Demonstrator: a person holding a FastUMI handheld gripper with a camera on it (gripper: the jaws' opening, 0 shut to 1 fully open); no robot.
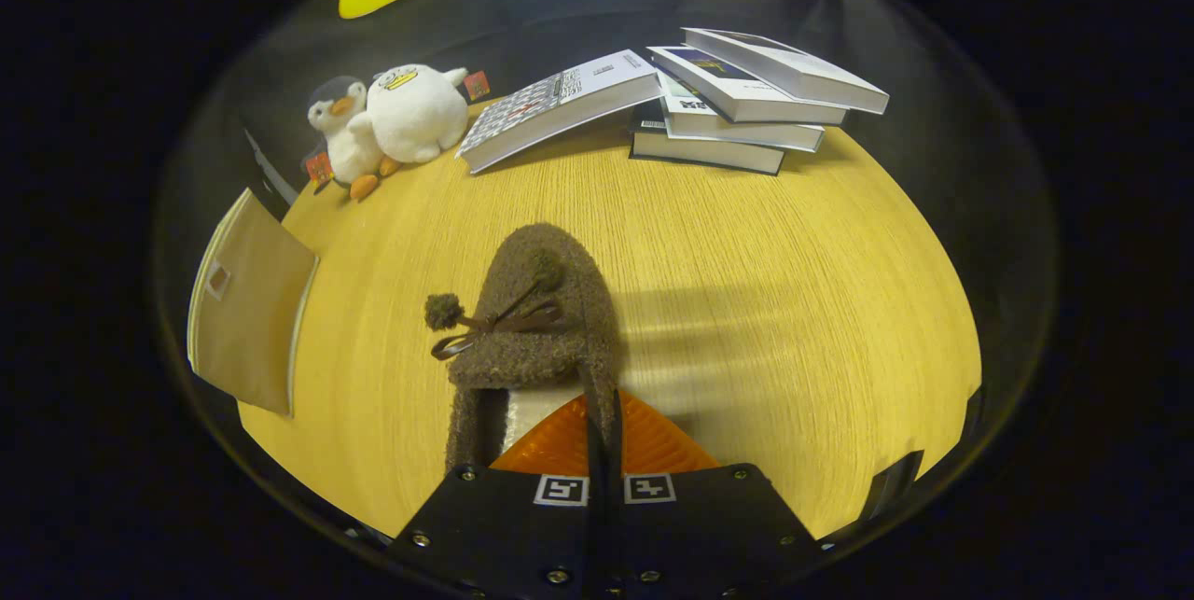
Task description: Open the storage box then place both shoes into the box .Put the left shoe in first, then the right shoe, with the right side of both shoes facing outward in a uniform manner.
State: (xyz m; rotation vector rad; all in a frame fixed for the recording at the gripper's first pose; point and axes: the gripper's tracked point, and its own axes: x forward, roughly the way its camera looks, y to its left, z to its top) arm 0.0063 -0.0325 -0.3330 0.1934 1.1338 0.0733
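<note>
On the yellow wood-grain worktop point(746, 283), a beige fabric storage box point(247, 301) sits well left. The hand-held gripper point(604, 437) is clenched on the brown fuzzy bow-tied slipper's point(536, 320) side wall; carry it level, right side outward.

A pale wood-grain desk point(746, 301) carries everything. At its far edge sit two plush penguins point(387, 119), side by side and touching. Beside them lies a stack of books point(737, 105), one book leaning against it. A brown fuzzy shoe point(536, 320) rests near the middle. A beige box point(247, 301) overlaps the desk's side edge.
</note>
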